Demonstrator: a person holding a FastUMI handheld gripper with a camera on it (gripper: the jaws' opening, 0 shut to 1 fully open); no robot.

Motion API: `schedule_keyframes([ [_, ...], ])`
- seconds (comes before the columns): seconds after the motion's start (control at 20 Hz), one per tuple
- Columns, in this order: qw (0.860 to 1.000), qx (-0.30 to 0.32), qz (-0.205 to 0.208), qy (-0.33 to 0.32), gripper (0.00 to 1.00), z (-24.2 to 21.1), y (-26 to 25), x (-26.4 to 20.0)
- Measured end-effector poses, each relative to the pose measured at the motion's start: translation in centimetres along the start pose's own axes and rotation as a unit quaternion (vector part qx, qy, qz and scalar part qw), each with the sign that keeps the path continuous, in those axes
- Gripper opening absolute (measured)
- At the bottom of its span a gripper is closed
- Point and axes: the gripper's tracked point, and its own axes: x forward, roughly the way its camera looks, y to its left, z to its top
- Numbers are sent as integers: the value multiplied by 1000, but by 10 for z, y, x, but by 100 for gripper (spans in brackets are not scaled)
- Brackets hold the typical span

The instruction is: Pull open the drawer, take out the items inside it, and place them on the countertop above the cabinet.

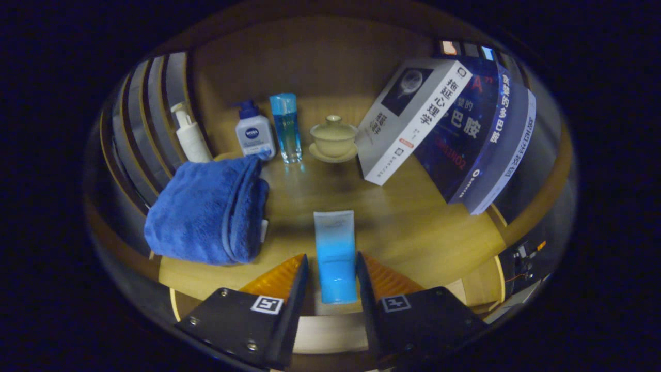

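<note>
Bare countertop lies between folded towel and leaning books.

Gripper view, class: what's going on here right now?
A person's handheld gripper has a blue tube between its jaws, over the wooden countertop. The jaws flank the tube closely, but whether they press on it can't be told. Beside them lies a folded blue towel. Beyond stand a white pump bottle, a lotion bottle, a clear blue bottle and a lidded cup on a saucer, with books leaning nearby.
</note>
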Motion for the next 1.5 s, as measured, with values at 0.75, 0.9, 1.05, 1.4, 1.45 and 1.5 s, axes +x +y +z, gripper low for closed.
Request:
schedule_keyframes([
  [0.75, 956, -17, -30, -290, 60, -5, -13, -162],
  [0.9, 947, -8, -19, -322, 69, -33, -8, -178],
  [1.05, 940, 17, -26, -340, 99, -63, -14, -192],
  [1.4, 950, 43, -55, -303, 99, -142, -31, -177],
  [1.45, 954, 50, -57, -291, 99, -153, -33, -170],
  [1.5, 957, 56, -59, -279, 99, -164, -35, -164],
])
